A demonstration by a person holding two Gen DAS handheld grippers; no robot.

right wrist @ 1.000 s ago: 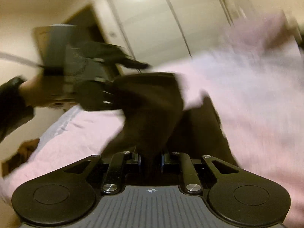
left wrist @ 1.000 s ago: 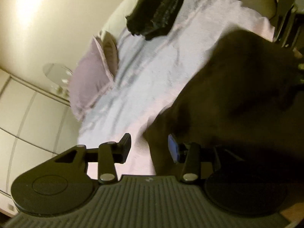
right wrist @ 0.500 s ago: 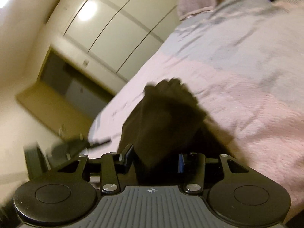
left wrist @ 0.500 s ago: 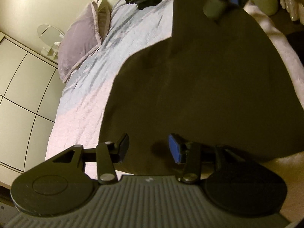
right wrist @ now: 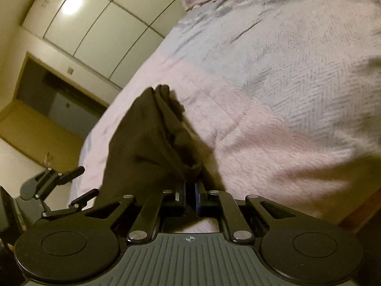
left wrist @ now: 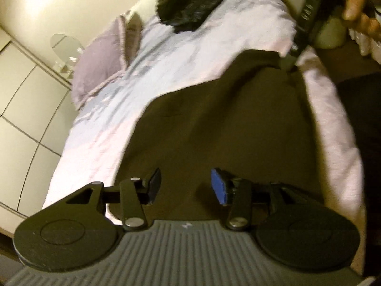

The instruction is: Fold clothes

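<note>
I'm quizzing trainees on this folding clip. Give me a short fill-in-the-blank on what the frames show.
1. The dark garment lies on a ____ bedspread.
2. The right gripper is closing, with a fold of the ____ between its pads.
3. The pad on the left gripper is coloured ____.
4. The lilac pillow lies next to the ____ pile of clothes.

Missing words: pink; garment; blue; black

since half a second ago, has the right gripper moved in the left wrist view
Yes. The right gripper, closing on the dark garment, has shifted from the top centre toward the right edge of the bed, away from the pillow.
</note>
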